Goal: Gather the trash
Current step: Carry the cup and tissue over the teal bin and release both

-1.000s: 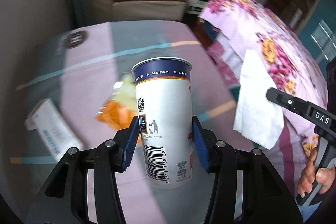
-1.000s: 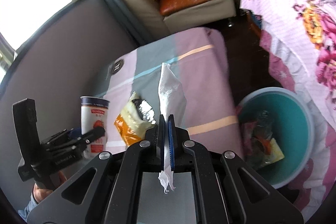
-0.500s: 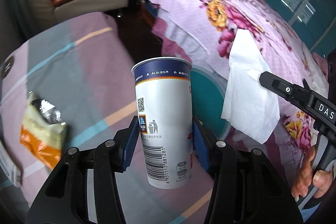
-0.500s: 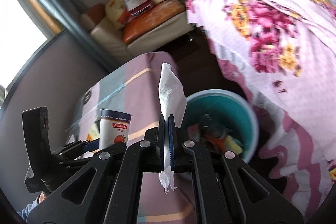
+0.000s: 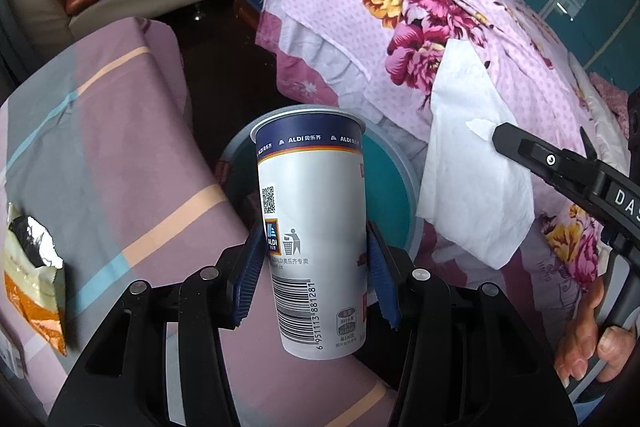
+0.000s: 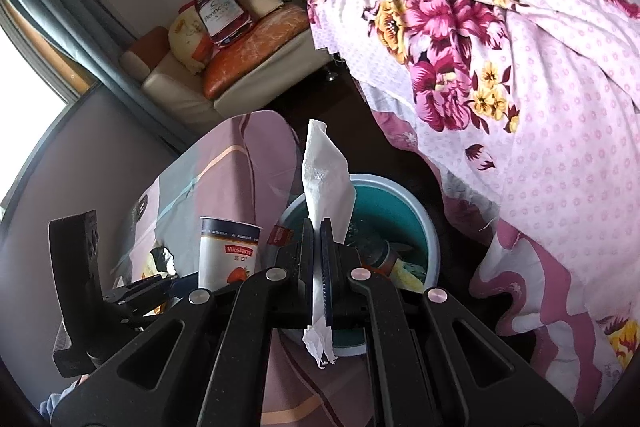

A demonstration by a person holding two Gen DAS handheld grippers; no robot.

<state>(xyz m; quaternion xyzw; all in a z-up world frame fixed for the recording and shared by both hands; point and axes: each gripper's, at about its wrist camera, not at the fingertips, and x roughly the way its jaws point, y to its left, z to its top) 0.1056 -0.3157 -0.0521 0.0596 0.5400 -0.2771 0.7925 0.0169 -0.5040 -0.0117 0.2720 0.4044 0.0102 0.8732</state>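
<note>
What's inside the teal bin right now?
The teal bin already holds mixed trash: something red-orange, something yellow, and dark pieces. The right tool and its tissue hide the near side and bottom, so its fill level is unclear.

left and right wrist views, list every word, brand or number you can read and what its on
"ALDI", repeated on the navy rim band of the white paper cup
"6 951113 881281", by the cup's barcode
"Westacre", red label on the cup's other side
"Hennessy", red bag on the sofa
"DAS", cut off, on the black right gripper
Small print under the cup's bin symbol: too small to read.
</note>
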